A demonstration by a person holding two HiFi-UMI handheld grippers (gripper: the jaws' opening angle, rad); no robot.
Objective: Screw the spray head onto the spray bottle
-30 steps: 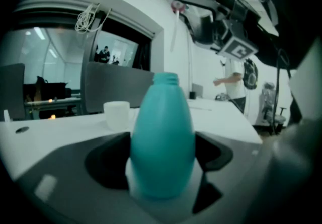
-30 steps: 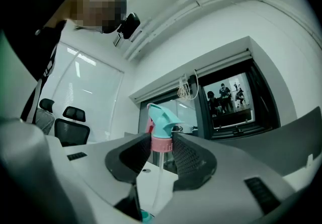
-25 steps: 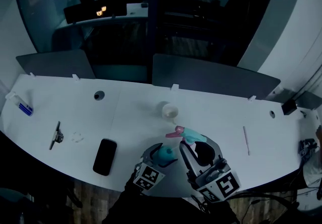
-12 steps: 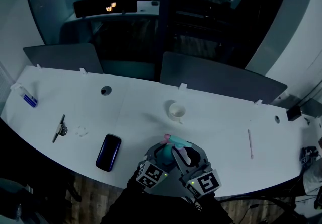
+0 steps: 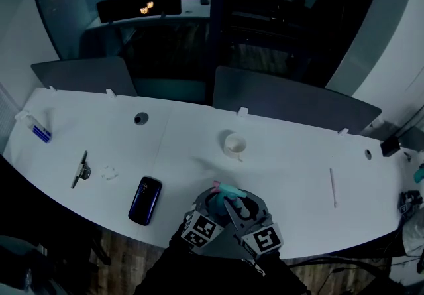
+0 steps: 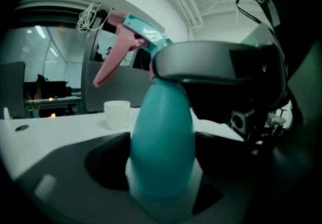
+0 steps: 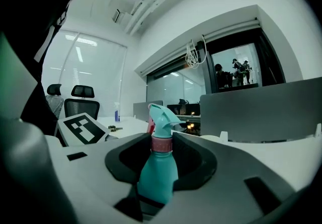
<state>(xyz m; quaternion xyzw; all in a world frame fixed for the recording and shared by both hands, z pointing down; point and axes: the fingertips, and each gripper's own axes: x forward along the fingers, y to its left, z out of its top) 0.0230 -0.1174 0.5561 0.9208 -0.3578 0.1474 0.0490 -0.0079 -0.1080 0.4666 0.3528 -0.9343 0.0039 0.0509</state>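
Head view, lower centre: the left gripper point(image 5: 213, 203) clamps the teal spray bottle point(image 6: 162, 142) upright to steady it. The right gripper point(image 5: 234, 205) grasps the spray head point(image 5: 228, 189) at its pink collar, seemingly ready to twist.

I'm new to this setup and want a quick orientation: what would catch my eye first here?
The teal spray bottle with its pink-triggered spray head stands out at the near edge of the white desk. The left hand-held gripper clamps its body and the right hand-held gripper closes around its neck. Farther out sits a white cup, and a dark phone lies to the left near the edge.
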